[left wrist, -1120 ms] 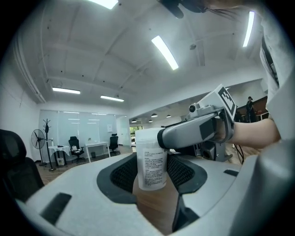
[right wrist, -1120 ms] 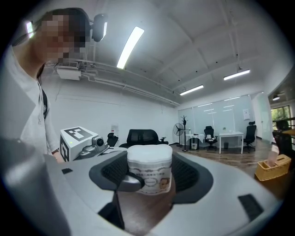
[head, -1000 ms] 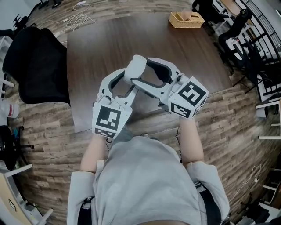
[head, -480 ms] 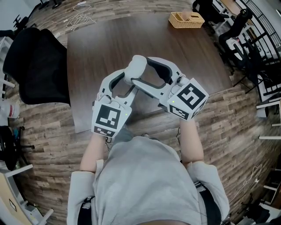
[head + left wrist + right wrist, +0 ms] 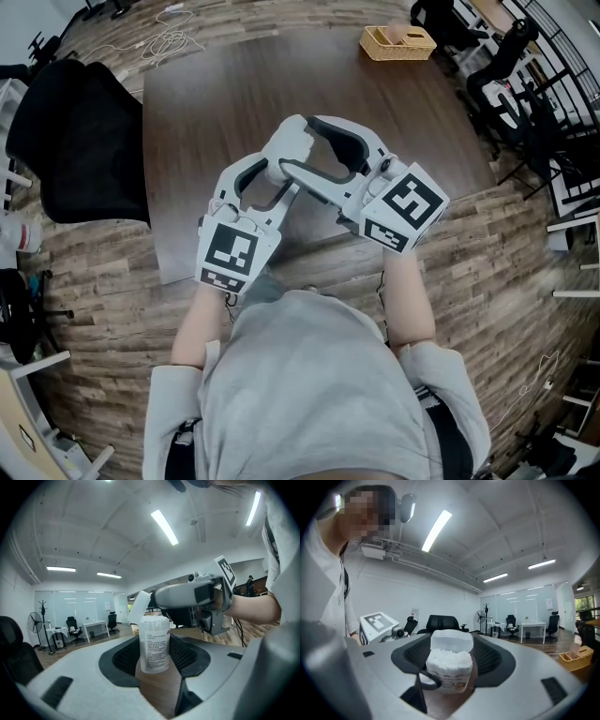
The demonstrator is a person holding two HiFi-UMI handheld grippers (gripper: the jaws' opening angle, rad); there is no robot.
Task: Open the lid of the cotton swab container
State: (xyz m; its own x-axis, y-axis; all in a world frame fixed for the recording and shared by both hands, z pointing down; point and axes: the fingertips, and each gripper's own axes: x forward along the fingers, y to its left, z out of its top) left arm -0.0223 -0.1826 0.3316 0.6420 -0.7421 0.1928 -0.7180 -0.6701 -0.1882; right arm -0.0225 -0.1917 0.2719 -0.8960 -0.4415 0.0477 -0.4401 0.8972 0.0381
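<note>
A clear cotton swab container [image 5: 154, 643] with a printed label stands upright between the jaws of my left gripper [image 5: 154, 660], which is shut on its body. Its white lid [image 5: 139, 606] is tipped up and back off the mouth. In the right gripper view the white swab tips [image 5: 449, 659] lie exposed, and the lid [image 5: 451, 640] stands behind them between the pads of my right gripper [image 5: 451, 651], which is shut on it. In the head view both grippers meet over the near part of the table, left gripper [image 5: 279, 167] and right gripper [image 5: 305, 148] at the container top [image 5: 291, 141].
The dark wooden table [image 5: 216, 84] lies under the grippers. A wicker basket [image 5: 397, 41] sits at its far right corner. A black office chair [image 5: 80, 141] stands to the left. Cables lie on the floor at the far left.
The right gripper has shifted slightly up and away, and the white lid end has tipped with it. The left gripper has stayed where it was with the container.
</note>
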